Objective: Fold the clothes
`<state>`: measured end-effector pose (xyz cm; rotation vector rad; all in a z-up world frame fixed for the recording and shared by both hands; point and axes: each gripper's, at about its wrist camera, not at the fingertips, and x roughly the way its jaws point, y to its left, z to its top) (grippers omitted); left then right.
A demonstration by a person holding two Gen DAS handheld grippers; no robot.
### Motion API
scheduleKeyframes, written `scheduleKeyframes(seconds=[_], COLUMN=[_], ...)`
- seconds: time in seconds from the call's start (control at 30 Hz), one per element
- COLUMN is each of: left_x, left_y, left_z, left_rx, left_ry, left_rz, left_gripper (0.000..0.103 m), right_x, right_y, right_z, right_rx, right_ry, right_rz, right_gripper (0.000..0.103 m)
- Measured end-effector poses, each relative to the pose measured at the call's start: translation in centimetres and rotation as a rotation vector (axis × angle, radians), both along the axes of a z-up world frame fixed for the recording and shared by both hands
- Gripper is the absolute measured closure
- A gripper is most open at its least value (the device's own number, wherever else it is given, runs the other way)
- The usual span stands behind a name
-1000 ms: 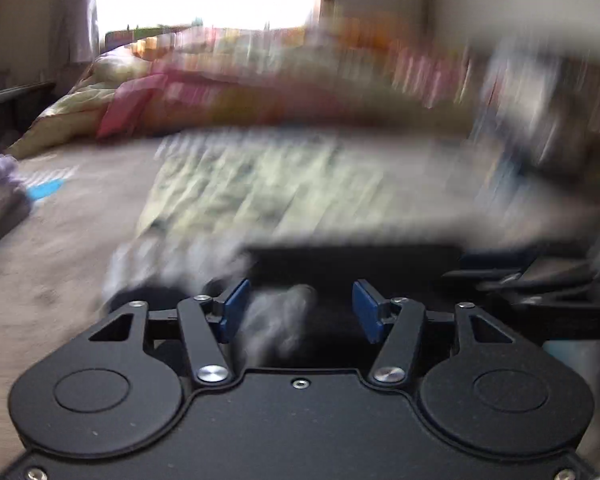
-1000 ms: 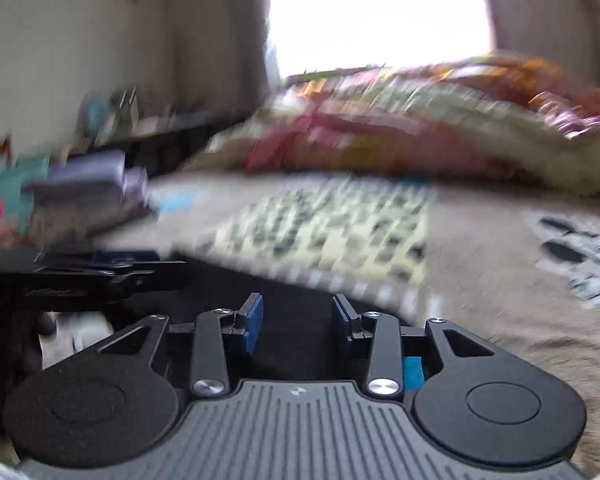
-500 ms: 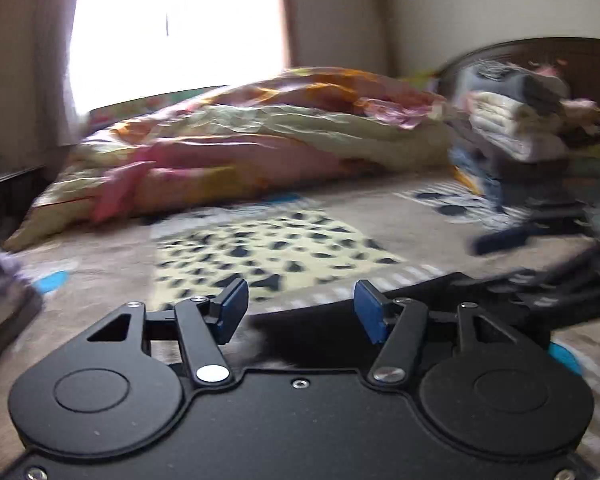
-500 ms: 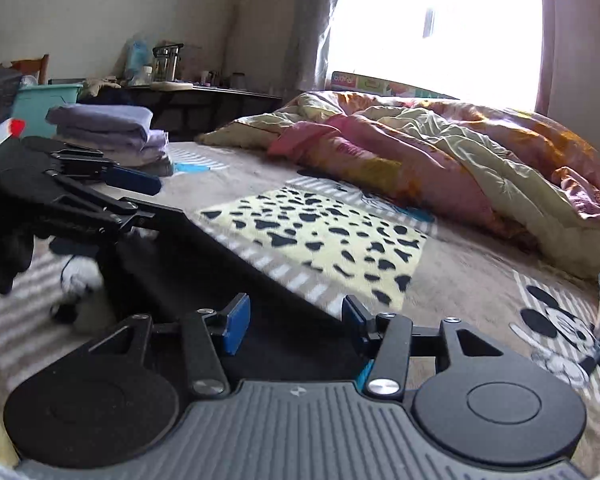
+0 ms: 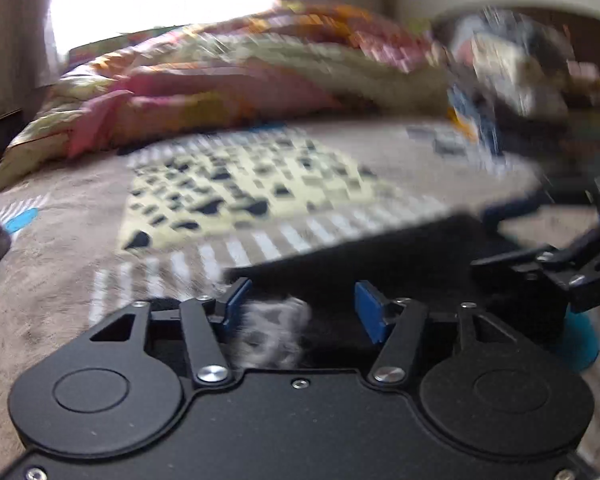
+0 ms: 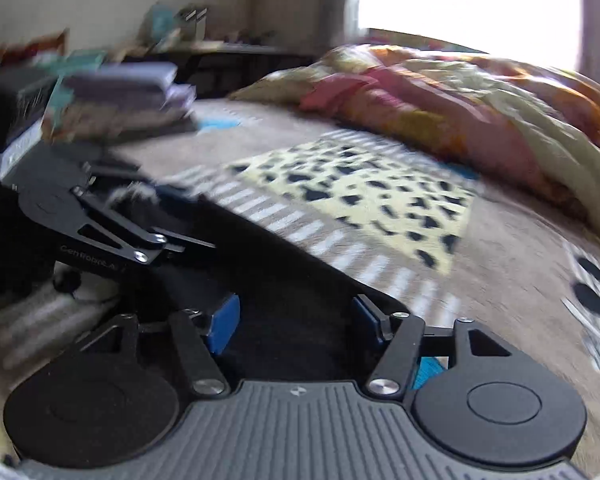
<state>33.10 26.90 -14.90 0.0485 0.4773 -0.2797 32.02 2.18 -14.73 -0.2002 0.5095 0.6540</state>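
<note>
Black garment [image 6: 292,312] between both hand-held grippers

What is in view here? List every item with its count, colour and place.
Black garment: one, black, on the bed just ahead of both grippers.
Bed cover: one, beige with a yellow black-spotted panel, under everything.
Quilt: one, pink, yellow and orange, bunched along the far side.
Folded stack: one pile, purple and grey, far left in the right wrist view.
Second pile: blurred, mixed colours, far right in the left wrist view.
Left gripper: black, blue pads, open over the garment's edge.
Right gripper: same, jaws opening over the garment.
</note>
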Motion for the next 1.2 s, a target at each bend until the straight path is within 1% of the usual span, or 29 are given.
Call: scheduleKeyframes(seconds=[0.03, 0.07, 0.13, 0.23, 0.27, 0.3, 0.33, 0.4, 0.47, 0.5, 0.53, 0.6, 0.67, 0.7, 0.73, 0.77, 0.8, 0.83, 0.9, 0.93, 0.97, 1.0, 1.03, 1.07, 1.1, 1.13, 1.2], left_x=[-0.3, -0.5, -0.9, -1.6, -1.9, -2.1, -2.1, -2.0, -1.8, -1.6, -1.5, -1.4, -1.3, -1.4, -1.8, -2.1, -2.4, -2.7, -3.6, -3.9, -4.2, -4.2, -4.3, -4.4, -4.7, -4.7, -4.5], left_y=[1.1, 2.3, 5.6, 9.3, 9.8, 9.9, 9.6, 8.5, 7.4, 7.0, 6.7, 6.1, 5.4, 5.3, 5.6, 6.0, 6.3, 6.6, 7.3, 7.4, 7.5, 7.6, 8.2, 8.8, 9.6, 10.0, 10.2], left_z=[0.4, 0.7, 0.2, -1.4, -1.8, -2.0, -2.1, -2.0, -2.0, -2.1, -2.2, -2.2, -2.0, -1.9, -1.7, -1.4, -1.1, -0.9, -0.1, 0.0, 0.0, -0.4, -0.9, -1.4, -1.5, -1.4, -1.7], left_rx=[-0.071, -0.147, -0.357, -0.668, -0.728, -0.767, -0.781, -0.783, -0.726, -0.697, -0.678, -0.64, -0.601, -0.592, -0.614, -0.636, -0.658, -0.68, -0.716, -0.709, -0.696, -0.679, -0.703, -0.734, -0.782, -0.807, -0.82], left_ry=[0.0, 0.005, 0.067, 0.168, 0.186, 0.202, 0.214, 0.233, 0.257, 0.271, 0.274, 0.279, 0.272, 0.263, 0.253, 0.243, 0.232, 0.222, 0.217, 0.227, 0.242, 0.265, 0.277, 0.284, 0.274, 0.263, 0.277], left_rz=[0.055, 0.109, 0.178, 0.232, 0.233, 0.225, 0.206, 0.161, 0.2, 0.225, 0.229, 0.234, 0.231, 0.232, 0.232, 0.231, 0.231, 0.231, 0.246, 0.258, 0.269, 0.275, 0.292, 0.311, 0.328, 0.325, 0.311], left_gripper=[0.039, 0.038, 0.038, 0.038, 0.038, 0.038, 0.038, 0.038, 0.038, 0.039, 0.041, 0.043, 0.047, 0.055, 0.061, 0.065, 0.067, 0.067, 0.067, 0.06, 0.054, 0.039, 0.039, 0.039, 0.039, 0.039, 0.039], right_x=[-0.2, 0.0, 0.3, 1.4, 1.5, 1.5, 1.5, 1.5, 1.4, 1.4, 1.3, 1.1, 1.0, 1.0, 1.2, 1.4, 1.6, 1.6, 1.3, 1.1, 1.5, 2.2, 2.9, 3.2, 3.5, 3.6, 2.9], right_y=[-1.2, -2.5, -5.0, -8.5, -9.0, -9.3, -9.5, -9.0, -8.2, -7.5, -7.0, -6.5, -5.9, -5.6, -5.5, -5.4, -5.5, -5.8, -6.1, -6.2, -6.0, -5.7, -5.6, -6.2, -6.7, -7.3, -7.9], right_z=[0.2, 0.2, 0.0, -2.5, -3.4, -4.0, -4.5, -4.5, -4.6, -4.7, -4.8, -5.0, -5.2, -5.1, -5.0, -5.0, -4.8, -4.1, -2.1, -1.3, -0.9, -1.2, -1.9, -2.9, -3.9, -4.7, -5.1], right_rx=[0.054, 0.124, 0.271, 0.598, 0.677, 0.736, 0.781, 0.786, 0.775, 0.741, 0.711, 0.693, 0.679, 0.659, 0.652, 0.646, 0.652, 0.672, 0.705, 0.718, 0.711, 0.671, 0.637, 0.656, 0.674, 0.696, 0.728], right_ry=[0.016, 0.06, 0.156, 0.409, 0.457, 0.48, 0.497, 0.497, 0.501, 0.497, 0.491, 0.468, 0.448, 0.438, 0.435, 0.435, 0.443, 0.438, 0.395, 0.391, 0.409, 0.444, 0.484, 0.517, 0.55, 0.575, 0.565], right_rz=[-0.053, -0.102, -0.198, -0.315, -0.342, -0.364, -0.381, -0.38, -0.362, -0.362, -0.363, -0.378, -0.39, -0.381, -0.366, -0.351, -0.336, -0.316, -0.251, -0.227, -0.221, -0.235, -0.262, -0.292, -0.322, -0.347, -0.347], right_gripper=[0.032, 0.031, 0.03, 0.03, 0.03, 0.03, 0.03, 0.03, 0.034, 0.044, 0.051, 0.057, 0.057, 0.057, 0.062, 0.066, 0.072, 0.075, 0.076, 0.077, 0.075, 0.07, 0.062, 0.059, 0.061, 0.06, 0.057])
